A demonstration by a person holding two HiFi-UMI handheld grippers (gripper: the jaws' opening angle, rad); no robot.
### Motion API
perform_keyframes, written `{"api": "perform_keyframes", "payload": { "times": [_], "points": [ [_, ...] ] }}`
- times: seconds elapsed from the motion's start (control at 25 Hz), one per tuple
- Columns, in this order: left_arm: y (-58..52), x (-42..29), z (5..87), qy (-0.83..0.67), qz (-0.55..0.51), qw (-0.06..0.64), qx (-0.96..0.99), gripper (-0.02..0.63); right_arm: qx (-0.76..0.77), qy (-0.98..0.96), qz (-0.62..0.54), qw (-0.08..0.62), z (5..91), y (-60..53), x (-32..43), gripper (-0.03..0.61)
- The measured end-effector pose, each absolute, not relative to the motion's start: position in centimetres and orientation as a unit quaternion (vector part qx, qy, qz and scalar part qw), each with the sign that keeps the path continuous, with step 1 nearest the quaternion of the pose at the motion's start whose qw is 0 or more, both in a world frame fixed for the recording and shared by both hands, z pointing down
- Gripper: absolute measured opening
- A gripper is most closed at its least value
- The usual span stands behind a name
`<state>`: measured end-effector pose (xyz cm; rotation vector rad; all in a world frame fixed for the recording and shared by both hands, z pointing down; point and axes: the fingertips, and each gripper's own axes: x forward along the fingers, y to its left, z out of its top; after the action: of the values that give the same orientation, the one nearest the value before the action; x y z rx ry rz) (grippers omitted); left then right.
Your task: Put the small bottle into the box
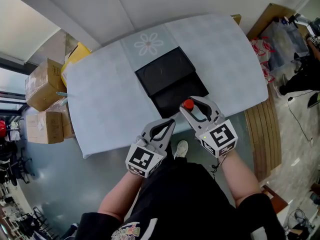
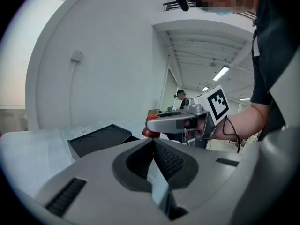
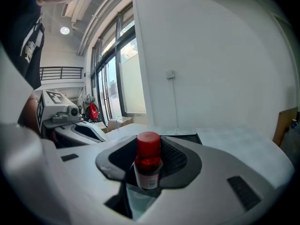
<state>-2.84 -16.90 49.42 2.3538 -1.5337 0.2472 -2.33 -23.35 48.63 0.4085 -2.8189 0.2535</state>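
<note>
Brown cartons [image 1: 42,86] sit on the floor at the left. Next to them is the desk [image 1: 100,99], with a pale blue cloth and a flower on it. The left claw [image 1: 170,122] hangs by the desk's near edge. Its jaws are pressed together with nothing between them. The black box [image 1: 150,79] sits in the middle of the desk. Just right of the left claw, the right claw [image 1: 187,107] pinches the bottle [image 3: 148,159]. The bottle has a red cap and stands upright. From above, it shows at the box's near end.
</note>
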Motion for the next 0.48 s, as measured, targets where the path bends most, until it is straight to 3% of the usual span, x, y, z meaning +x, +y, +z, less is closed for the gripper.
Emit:
{"api": "perform_keyframes", "payload": {
  "times": [0.48],
  "points": [
    [-20.0,-6.7,52.3,-0.540,0.092,0.189,0.815,0.008,0.143,-0.967,0.113,0.180,54.4,-27.2,-6.0,0.156]
  ]
}}
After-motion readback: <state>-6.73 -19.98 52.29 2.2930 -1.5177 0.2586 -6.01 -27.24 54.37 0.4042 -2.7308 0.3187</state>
